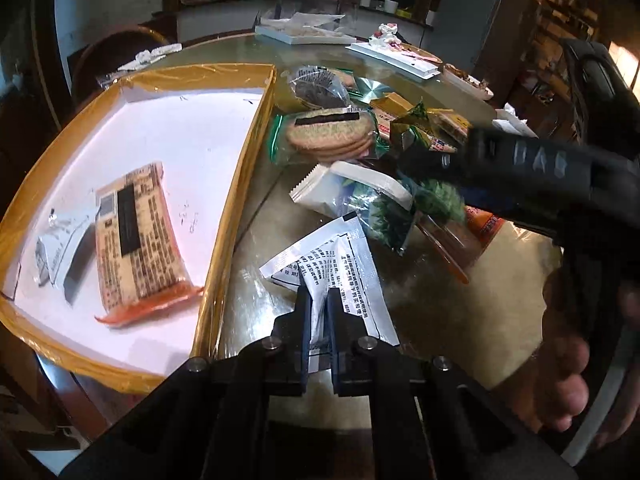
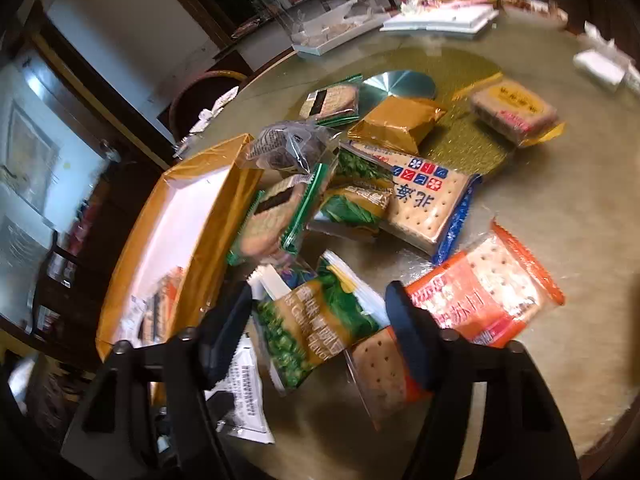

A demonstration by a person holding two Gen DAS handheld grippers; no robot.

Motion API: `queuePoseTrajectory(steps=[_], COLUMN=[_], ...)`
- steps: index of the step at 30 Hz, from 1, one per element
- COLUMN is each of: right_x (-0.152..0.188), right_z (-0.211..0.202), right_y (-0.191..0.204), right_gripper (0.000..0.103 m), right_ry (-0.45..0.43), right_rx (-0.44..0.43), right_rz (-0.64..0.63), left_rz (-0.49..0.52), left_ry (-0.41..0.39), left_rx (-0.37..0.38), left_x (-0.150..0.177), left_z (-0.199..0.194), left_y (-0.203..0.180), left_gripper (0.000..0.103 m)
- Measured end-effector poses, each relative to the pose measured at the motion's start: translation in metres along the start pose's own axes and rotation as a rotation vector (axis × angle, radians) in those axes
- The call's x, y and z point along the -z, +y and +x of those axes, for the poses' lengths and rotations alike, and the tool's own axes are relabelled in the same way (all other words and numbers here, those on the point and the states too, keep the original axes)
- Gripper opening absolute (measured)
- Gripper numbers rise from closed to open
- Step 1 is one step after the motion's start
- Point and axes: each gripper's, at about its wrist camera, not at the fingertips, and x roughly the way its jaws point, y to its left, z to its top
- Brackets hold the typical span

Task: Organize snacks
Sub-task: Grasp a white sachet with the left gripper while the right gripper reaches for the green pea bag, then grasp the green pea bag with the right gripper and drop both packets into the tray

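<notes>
My left gripper is shut on a white sachet with black print, just right of the tray's wall. The yellow-rimmed white tray holds an orange-ended cracker packet and a small grey-white sachet. In the right wrist view my right gripper straddles a green snack packet, with a pad against each side of it. That packet lies tilted on top of a clear cracker pack. The white sachet shows below the right gripper's left finger.
A heap of snacks covers the round glass table: round biscuits in green wrap, a blue cracker pack, an orange cracker pack, a gold pack. White trays stand at the far edge. A hand is at the right.
</notes>
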Motion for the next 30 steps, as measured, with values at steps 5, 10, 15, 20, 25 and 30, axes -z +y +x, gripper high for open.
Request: queuePoseTrajectory(steps=[5, 10, 15, 20, 25, 30], right_x=[0.034, 0.077, 0.089, 0.089, 0.096, 0.098], right_z=[-0.022, -0.042, -0.063, -0.078, -0.077, -0.061], right_y=[0.006, -0.007, -0.025, -0.045, -0.053, -0.047], right_gripper=[0.051, 0.039, 0.039, 0.049, 0.049, 0.050], right_ry=[-0.016, 0.007, -0.008, -0.040, 0.025, 0.067], right_rx=[0.002, -0.098, -0.080, -0.102, -0.133, -0.128], right_rz=[-0.140, -0.229, -0.198, -0.088, 0.000, 0.058], left_rz=[-0.009, 0.033, 0.052, 0.064, 0.099, 0.080], left_ry=[0.027, 0.044, 0.062, 0.041, -0.007, 0.008], left_rx=[0.016, 0.024, 0.008, -0.069, -0.116, -0.048], left_x=[0.002, 0.006, 0.000, -0.010, -0.004, 0.010], left_z=[0.001, 0.004, 0.014, 0.026, 0.021, 0.008], left_y=[-0.003, -0.016, -0.032, -0.037, -0.033, -0.024], left_gripper=[0.017, 0.041, 0.066, 0.067, 0.032, 0.029])
